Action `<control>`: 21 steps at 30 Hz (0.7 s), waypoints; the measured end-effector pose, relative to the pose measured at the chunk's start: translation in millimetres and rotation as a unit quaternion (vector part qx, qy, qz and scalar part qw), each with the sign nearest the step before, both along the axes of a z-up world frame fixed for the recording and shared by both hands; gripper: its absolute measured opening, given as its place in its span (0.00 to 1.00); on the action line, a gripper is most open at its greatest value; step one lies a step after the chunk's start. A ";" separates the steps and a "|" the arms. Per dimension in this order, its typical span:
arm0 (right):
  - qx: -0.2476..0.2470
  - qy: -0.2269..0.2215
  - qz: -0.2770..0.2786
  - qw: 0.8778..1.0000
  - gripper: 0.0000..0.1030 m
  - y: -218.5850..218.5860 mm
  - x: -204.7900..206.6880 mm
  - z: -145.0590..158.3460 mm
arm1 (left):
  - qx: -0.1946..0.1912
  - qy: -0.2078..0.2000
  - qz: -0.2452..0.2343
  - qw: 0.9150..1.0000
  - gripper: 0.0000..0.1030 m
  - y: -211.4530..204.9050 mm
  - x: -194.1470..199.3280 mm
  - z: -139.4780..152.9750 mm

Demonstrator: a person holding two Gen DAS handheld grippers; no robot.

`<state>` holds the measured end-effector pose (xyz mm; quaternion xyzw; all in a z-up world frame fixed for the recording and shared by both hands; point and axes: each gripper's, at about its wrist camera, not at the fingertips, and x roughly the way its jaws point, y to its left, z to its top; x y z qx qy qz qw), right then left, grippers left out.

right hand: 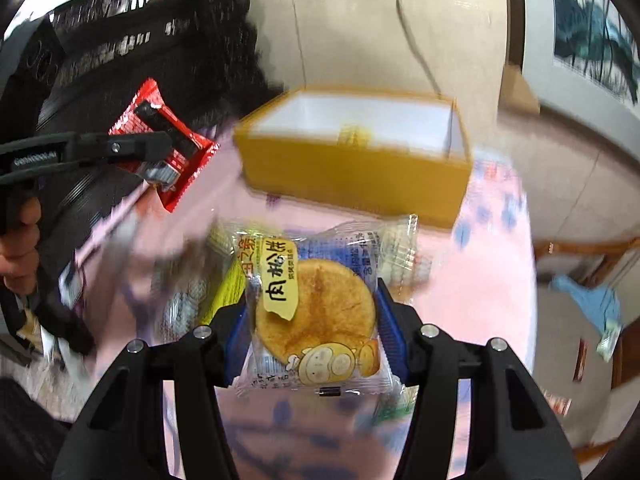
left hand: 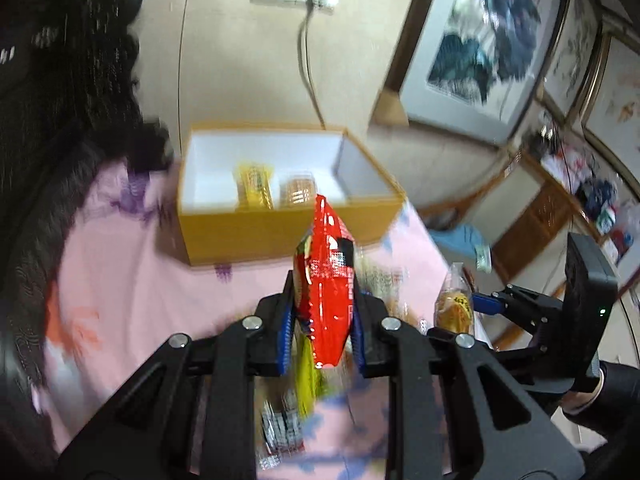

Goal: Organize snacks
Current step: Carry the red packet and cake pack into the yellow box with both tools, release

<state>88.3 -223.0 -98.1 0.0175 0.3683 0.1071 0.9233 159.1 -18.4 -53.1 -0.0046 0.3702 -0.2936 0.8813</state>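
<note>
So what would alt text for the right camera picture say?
The right gripper holds a clear-wrapped round cake over a pink cloth. Ahead sits an open yellow box; at left, the left gripper holds a red packet.

The loose packets (left hand: pixel 280 436) lying on the pink cloth (left hand: pixel 132 280) are smeared with blur, so their print cannot be read. The red packet (left hand: pixel 326 280) hides the near edge of the yellow box (left hand: pixel 240 236). The two snacks in the box (left hand: pixel 276 190) are too small and fuzzy to name. The box wall hides most of them from the right camera. The pictures on the wall (left hand: pixel 480 40) are blurred and cut off.
</note>
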 end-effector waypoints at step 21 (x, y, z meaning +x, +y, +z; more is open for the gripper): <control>-0.014 -0.040 -0.088 0.995 0.56 -34.7 200.8 57.7 | 0.004 -0.035 0.061 0.998 0.35 -62.4 200.3 44.0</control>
